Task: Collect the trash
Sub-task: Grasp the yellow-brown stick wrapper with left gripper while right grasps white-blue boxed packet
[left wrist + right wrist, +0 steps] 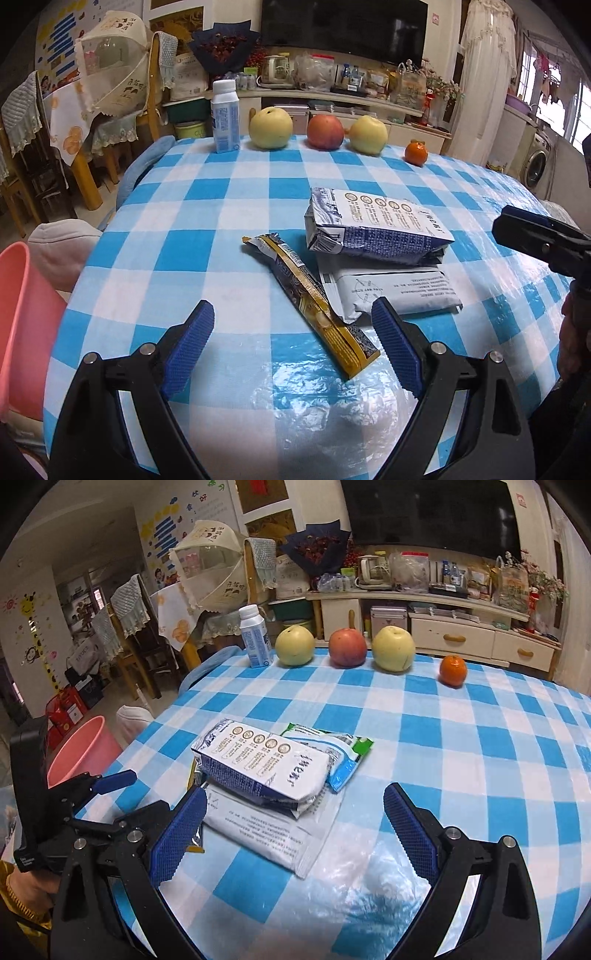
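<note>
On the blue-and-white checked table [207,206] lies a yellow snack wrapper [314,299], slanting toward me. Right of it a blue-and-white crumpled carton [373,229] rests on a flat grey-white pouch [395,291]. My left gripper [293,325] is open just above the cloth, the wrapper's near end between its fingers, untouched. In the right wrist view the carton [262,764] tops the pouch [273,830] and a green-and-blue packet [347,753]. My right gripper [295,816] is open over the pouch's near end, touching nothing. The left gripper [110,781] shows at that view's left edge.
A pink bin [79,749] stands on the floor left of the table [480,757]. Along the far edge stand a white bottle [223,118], two pears [271,127], an apple [325,131] and a tangerine [415,152]. Chairs and a cluttered TV cabinet lie beyond.
</note>
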`<state>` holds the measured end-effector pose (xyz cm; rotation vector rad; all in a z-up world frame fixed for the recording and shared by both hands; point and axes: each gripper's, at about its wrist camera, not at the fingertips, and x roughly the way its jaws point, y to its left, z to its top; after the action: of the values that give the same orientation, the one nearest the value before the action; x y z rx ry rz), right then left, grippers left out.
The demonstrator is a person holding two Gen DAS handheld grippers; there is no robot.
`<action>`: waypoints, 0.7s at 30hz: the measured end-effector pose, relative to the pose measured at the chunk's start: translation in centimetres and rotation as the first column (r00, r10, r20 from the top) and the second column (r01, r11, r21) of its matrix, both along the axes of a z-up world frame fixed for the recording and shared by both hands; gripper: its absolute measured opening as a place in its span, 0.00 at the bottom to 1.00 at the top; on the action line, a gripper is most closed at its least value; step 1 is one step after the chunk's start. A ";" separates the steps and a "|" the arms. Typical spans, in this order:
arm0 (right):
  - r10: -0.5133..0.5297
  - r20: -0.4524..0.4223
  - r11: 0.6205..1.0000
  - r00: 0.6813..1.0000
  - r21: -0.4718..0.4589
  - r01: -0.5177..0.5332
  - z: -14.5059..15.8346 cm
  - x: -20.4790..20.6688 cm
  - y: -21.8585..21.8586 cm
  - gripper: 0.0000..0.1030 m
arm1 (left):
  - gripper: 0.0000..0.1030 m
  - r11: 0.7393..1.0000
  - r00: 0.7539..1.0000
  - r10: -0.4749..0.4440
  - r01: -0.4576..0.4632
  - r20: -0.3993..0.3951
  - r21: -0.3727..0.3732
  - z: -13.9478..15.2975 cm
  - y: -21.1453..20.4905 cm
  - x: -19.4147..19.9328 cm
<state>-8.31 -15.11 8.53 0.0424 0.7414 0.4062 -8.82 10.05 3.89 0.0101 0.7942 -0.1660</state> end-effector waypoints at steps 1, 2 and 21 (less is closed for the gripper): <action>0.006 0.000 1.000 1.000 0.001 -0.006 -0.1 0.4 0.2 0.93 | 0.85 1.000 1.000 0.009 -0.009 -0.006 -0.009 -0.1 0.1 0.3; 0.014 -0.001 1.000 1.000 0.004 -0.014 -0.1 0.9 0.3 0.93 | 0.85 1.000 1.000 0.019 -0.019 -0.013 -0.023 -0.2 0.3 0.7; 0.175 -0.166 0.983 0.971 0.092 -0.161 -3.8 7.6 2.1 0.93 | 0.54 0.993 0.987 0.121 -0.119 -0.106 0.024 -2.8 0.0 6.7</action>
<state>-0.75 -13.04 4.74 0.0891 0.9043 0.5990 -2.13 10.08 1.07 -0.0296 0.9008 -0.0459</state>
